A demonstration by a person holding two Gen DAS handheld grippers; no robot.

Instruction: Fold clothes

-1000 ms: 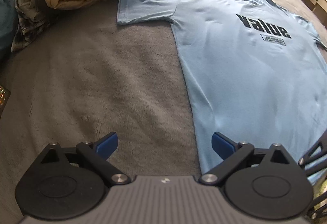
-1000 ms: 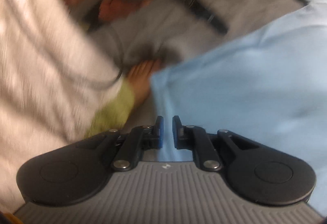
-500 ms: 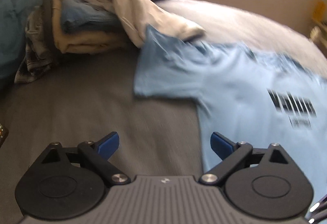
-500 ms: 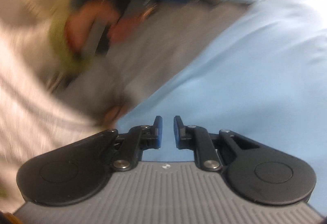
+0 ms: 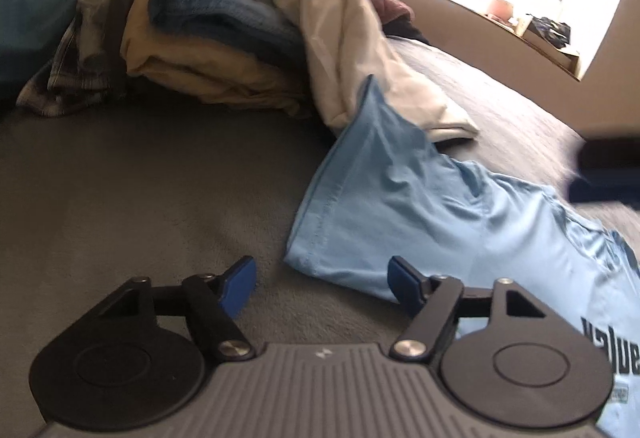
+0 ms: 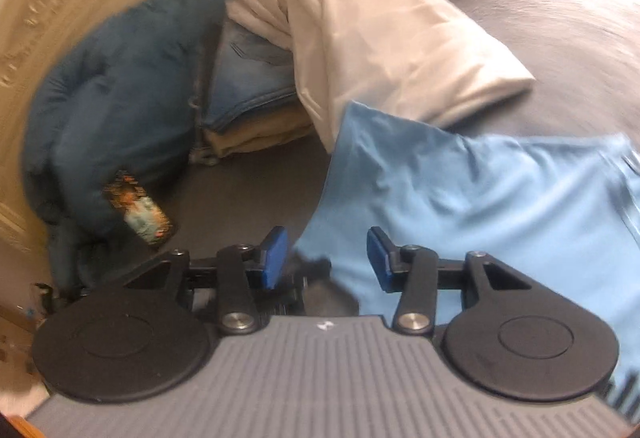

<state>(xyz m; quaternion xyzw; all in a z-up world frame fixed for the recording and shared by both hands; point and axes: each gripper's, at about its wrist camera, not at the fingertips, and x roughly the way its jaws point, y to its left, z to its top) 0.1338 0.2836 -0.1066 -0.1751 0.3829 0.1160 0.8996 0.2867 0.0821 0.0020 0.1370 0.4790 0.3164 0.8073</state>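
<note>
Left gripper [image 5: 322, 280]: your jaws are spread wide, nothing btwn them, low over the grey blanket [image 5: 140, 190].
Right gripper [image 6: 326, 252]: also spread, empty, w/ the sleeve edge just ahead.
T-shirt [image 5: 460, 222]: light blue, flat on the blanket, sleeve toward you, print at far right.
Clothes pile [image 5: 208, 26]: folded stack behind the sleeve; white shirt [image 6: 384, 42] drapes onto it.

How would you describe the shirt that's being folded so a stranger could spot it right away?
On the grey bed cover, in front of the heap of stacked clothes, lies a light blue T-shirt spread flat, one sleeve reaching up to a white garment. It alone carries bold black lettering on its chest.
</note>
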